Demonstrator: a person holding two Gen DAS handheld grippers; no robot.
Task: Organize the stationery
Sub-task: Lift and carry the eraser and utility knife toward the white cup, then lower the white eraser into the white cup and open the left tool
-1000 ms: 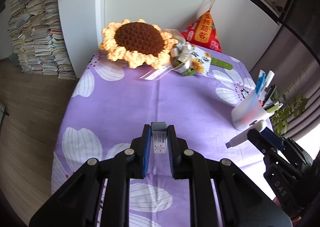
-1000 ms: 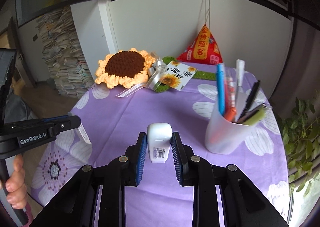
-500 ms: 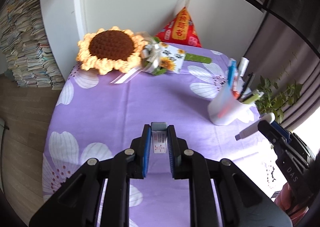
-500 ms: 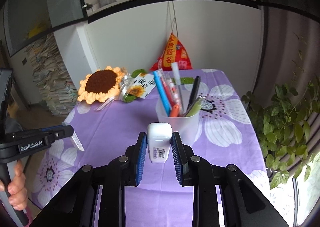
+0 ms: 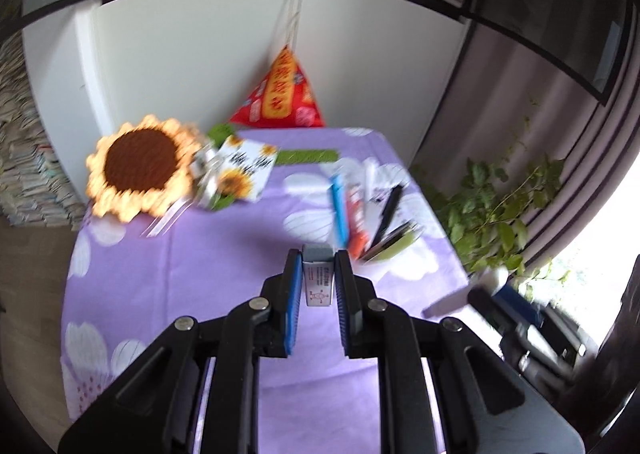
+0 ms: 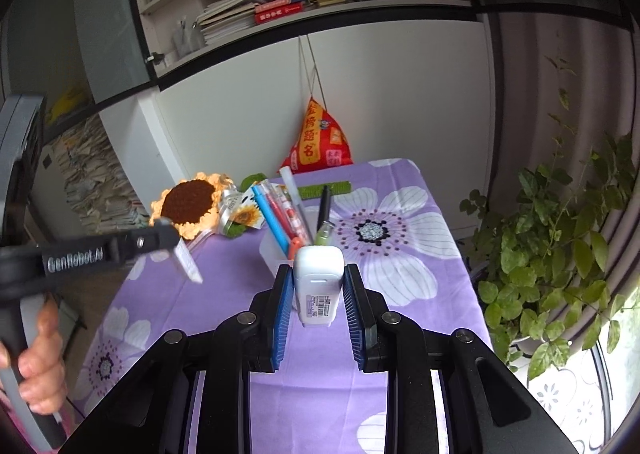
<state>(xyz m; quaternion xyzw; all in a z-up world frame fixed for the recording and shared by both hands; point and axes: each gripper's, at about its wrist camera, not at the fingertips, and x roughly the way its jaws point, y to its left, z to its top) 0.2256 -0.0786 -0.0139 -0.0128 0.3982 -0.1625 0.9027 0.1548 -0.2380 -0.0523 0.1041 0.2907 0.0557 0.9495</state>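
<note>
While both hands hang above the table: each tool carries one item, nothing set down yet.
Left tool [image 5: 317, 281]: clenched on a small white rectangular eraser with a grey end and printed sleeve [image 5: 318, 281], held clear of the purple flower-print tablecloth [image 5: 192, 266].
Right tool [image 6: 318, 296]: clamped on a white plastic correction-tape case with a barcode label [image 6: 319, 286], pointing toward the cup.
Pen cup: white plastic cup [image 6: 274, 254] crowded with blue, red, white and black pens [image 6: 280, 214], just beyond the right tool's tips.
Step in hand: carrying both items to the cup, by my reading.
Next move: lower one item at a time into a gap between the pens, then release; the case looks wide for the space left.
Risk: nudging the cup over.
</note>
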